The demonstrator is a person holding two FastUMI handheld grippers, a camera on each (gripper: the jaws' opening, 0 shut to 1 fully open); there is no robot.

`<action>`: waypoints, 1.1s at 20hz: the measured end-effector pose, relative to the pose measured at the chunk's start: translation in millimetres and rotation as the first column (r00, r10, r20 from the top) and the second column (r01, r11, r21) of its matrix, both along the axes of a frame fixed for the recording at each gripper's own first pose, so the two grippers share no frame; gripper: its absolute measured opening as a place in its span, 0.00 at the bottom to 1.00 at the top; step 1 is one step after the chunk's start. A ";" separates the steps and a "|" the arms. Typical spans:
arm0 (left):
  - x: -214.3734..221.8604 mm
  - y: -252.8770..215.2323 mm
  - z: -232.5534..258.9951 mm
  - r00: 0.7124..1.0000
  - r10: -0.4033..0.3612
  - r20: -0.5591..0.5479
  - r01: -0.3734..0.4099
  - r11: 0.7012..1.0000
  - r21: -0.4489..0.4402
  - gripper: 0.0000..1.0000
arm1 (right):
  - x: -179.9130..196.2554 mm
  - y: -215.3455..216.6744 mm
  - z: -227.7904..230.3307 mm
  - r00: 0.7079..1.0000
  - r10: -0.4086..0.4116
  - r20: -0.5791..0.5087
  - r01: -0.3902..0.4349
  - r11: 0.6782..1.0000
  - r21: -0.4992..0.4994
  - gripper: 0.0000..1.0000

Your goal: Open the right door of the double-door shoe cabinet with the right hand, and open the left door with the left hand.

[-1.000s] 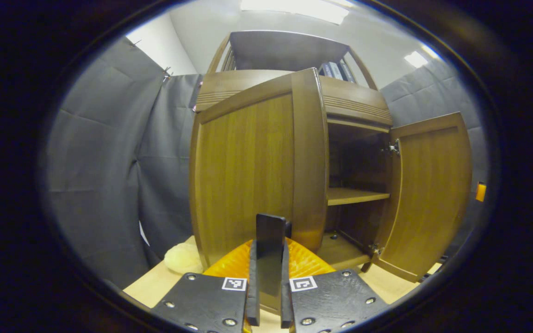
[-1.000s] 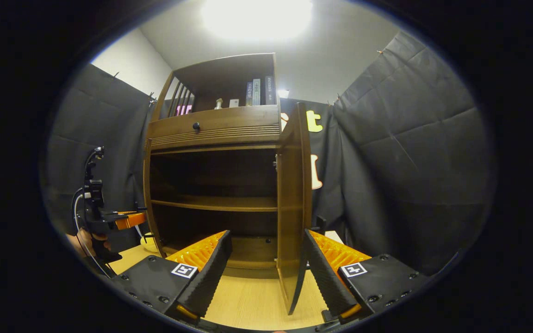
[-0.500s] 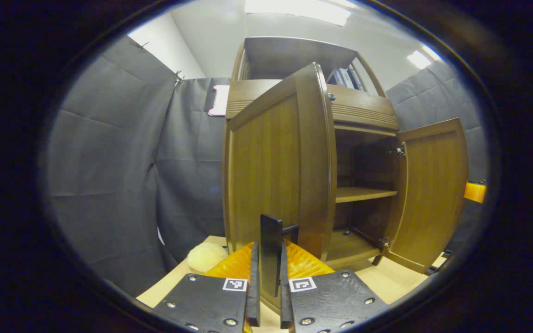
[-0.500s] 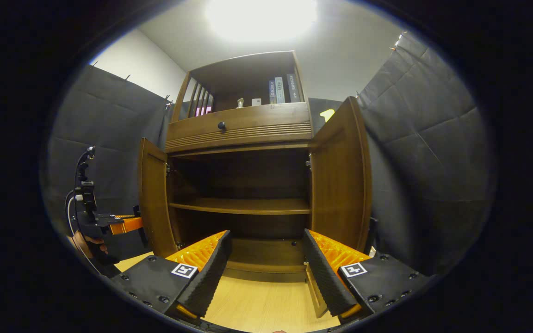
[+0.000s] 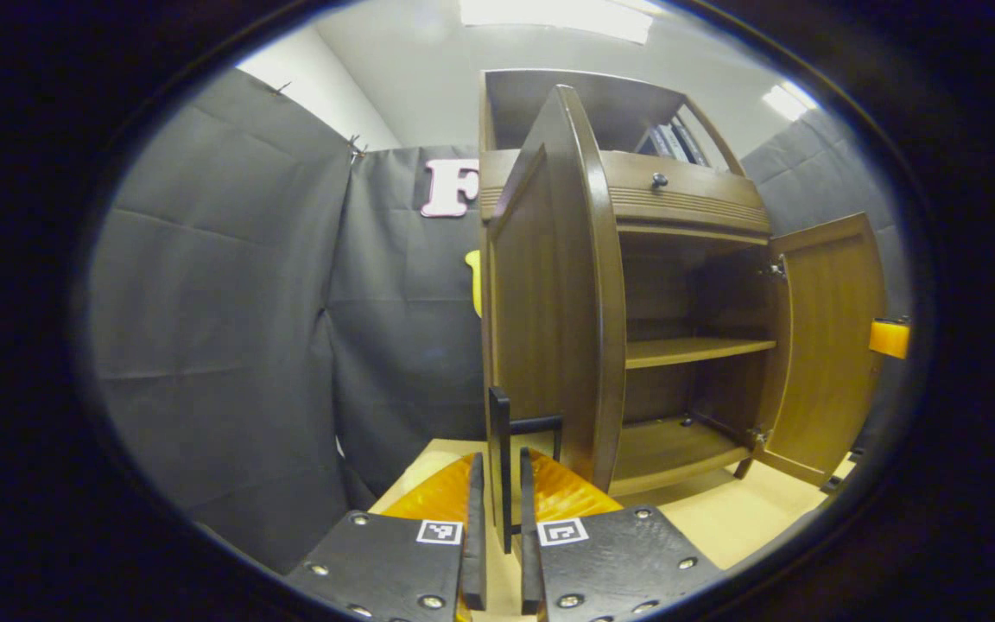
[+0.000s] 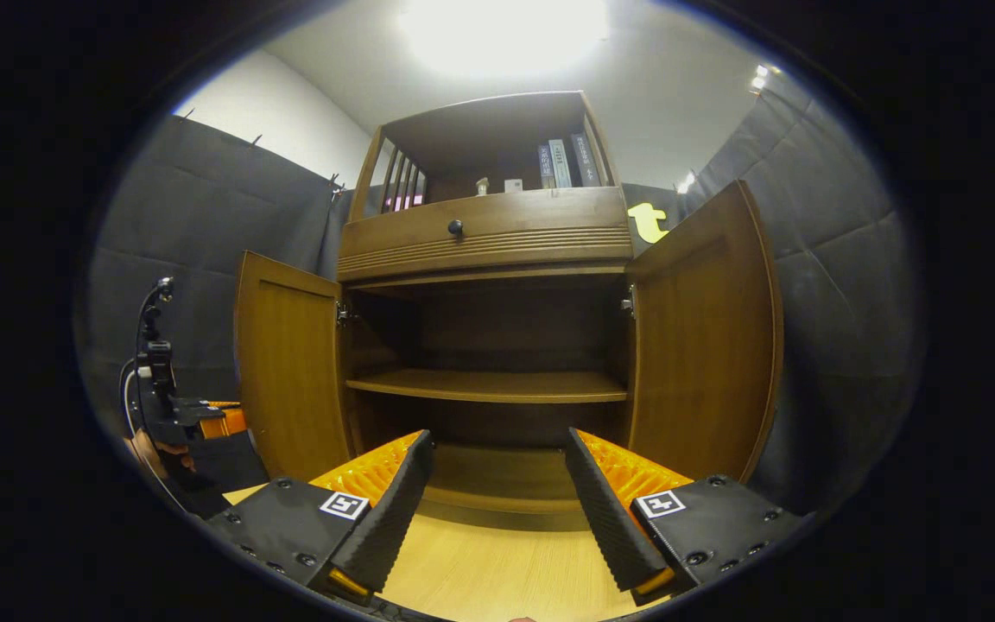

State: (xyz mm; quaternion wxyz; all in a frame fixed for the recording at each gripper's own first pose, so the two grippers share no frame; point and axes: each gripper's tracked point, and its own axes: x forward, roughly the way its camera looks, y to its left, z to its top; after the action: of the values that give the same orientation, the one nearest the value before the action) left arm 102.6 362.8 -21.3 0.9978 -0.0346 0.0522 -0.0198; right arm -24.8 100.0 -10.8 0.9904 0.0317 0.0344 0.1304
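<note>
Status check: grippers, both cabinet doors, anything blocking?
Left gripper shut on the left brown wooden door's black bar handle. Right gripper open, holding nothing. Left door and right door both swung wide. Nothing blocking the wooden shoe cabinet.

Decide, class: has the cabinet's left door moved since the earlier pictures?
Yes. The left door has swung further outward from the cabinet's drawer front, exposing more of the shelf.
</note>
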 end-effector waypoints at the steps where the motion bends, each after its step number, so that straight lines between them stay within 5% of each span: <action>1: -1.3 6.7 -0.6 1.000 0.008 0.004 -0.008 1.000 0.001 0.17 | 1.2 4.7 -1.7 1.000 -0.001 -0.004 0.001 1.000 0.001 0.96; 11: -46.8 84.7 26.3 0.988 0.143 0.064 -0.145 0.989 0.032 0.19 | 0.2 19.4 8.8 0.999 -0.031 0.024 0.031 1.000 0.007 0.96; 22: -121.5 5.4 100.5 0.989 0.063 0.131 -0.064 0.998 0.005 0.19 | -41.3 -33.0 46.3 0.993 -0.099 0.065 0.100 0.995 -0.012 0.96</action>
State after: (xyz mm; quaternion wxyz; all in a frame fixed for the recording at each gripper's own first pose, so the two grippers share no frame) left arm -18.9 368.2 79.1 0.9994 -0.0304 -0.0144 0.0100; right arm -66.1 67.0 35.5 0.9964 0.0218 0.0020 0.0818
